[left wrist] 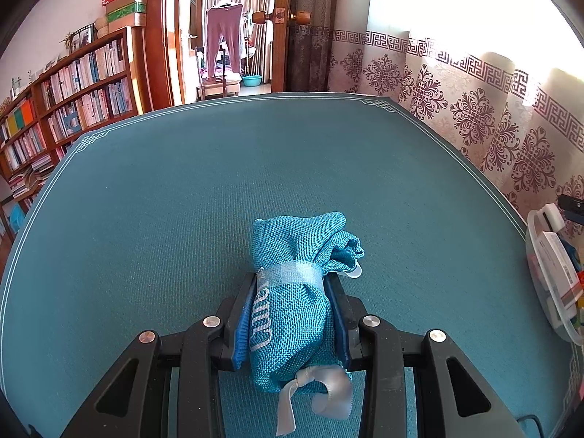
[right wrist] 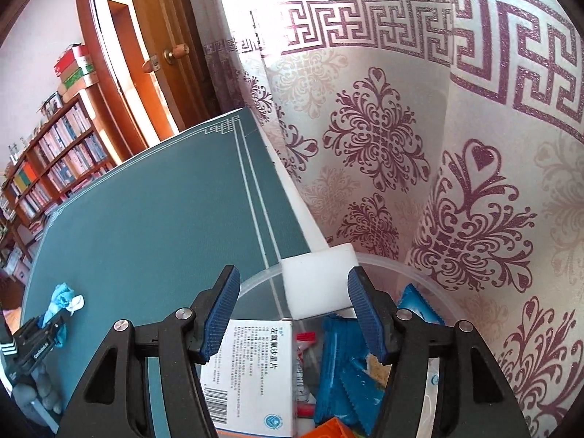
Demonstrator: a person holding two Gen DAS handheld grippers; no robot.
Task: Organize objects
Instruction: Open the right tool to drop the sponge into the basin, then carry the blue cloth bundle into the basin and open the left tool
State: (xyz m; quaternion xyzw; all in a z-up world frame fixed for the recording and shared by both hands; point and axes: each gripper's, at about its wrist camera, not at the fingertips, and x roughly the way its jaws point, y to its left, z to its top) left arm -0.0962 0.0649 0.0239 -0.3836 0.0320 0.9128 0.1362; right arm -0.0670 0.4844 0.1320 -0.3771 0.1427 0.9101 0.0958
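Left wrist view: my left gripper [left wrist: 292, 314] is clenched on a teal woven pouch [left wrist: 292, 306], the fingers [left wrist: 242, 328] pressing its sides just below a pale band that cinches it. The pouch lies along the line of the fingers: knotted ribbon end toward the camera, gathered open mouth pointing away across the tabletop [left wrist: 182, 200] and slightly to the right. Long axis runs near to far in this view. It looks held just above the mat, though I cannot tell whether its underside touches. The rest of the mat ahead carries nothing I can see. At the right edge sits a clear plastic container [left wrist: 540, 292] with a box showing inside. Right wrist view: my right gripper [right wrist: 294, 314] hangs over that container [right wrist: 419, 266], fingers [right wrist: 221, 317] spread apart and grasping nothing. A white foam block [right wrist: 317, 281] stands at the far rim between the fingertips, not touched by either pad as far as I can see. Below lie a white medicine box [right wrist: 252, 372], blue sachets [right wrist: 346, 365], an orange piece [right wrist: 328, 429]. The pouch [right wrist: 64, 297] shows far left, well apart from the container. My read: most items are already binned; the pouch is the last thing out, gripped but not yet carried over.
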